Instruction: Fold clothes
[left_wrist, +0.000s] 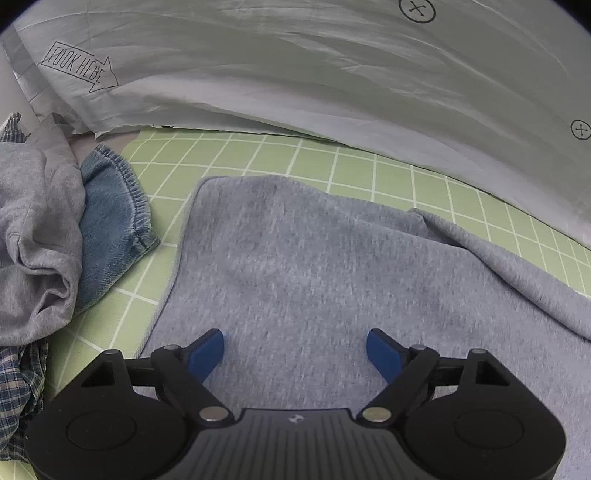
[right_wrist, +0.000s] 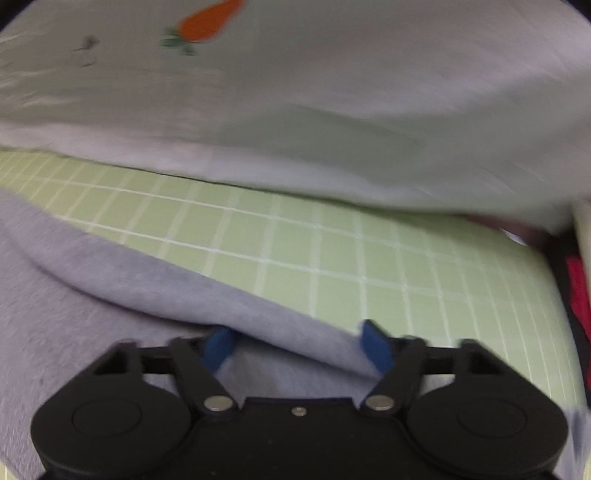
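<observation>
Two hand-held grippers hang over one grey garment (left_wrist: 314, 266) spread on the green grid sheet (left_wrist: 369, 170) of a bed. Left hand-held gripper (left_wrist: 295, 349): jaws wide apart, nothing between them, cloth straight ahead and below, likely so a flat panel can be picked. Right hand-held gripper (right_wrist: 299, 345): jaws spread, straddling a raised fold at the garment's edge, not pinching it; view blurred. Pile of clothes (left_wrist: 40, 229) left of the left hand-held gripper, probably a queue or a done stack. White cover (left_wrist: 295, 74) ahead reads "LOOK HERE", upside down; carrot print (right_wrist: 207, 22) ahead of the right one.
</observation>
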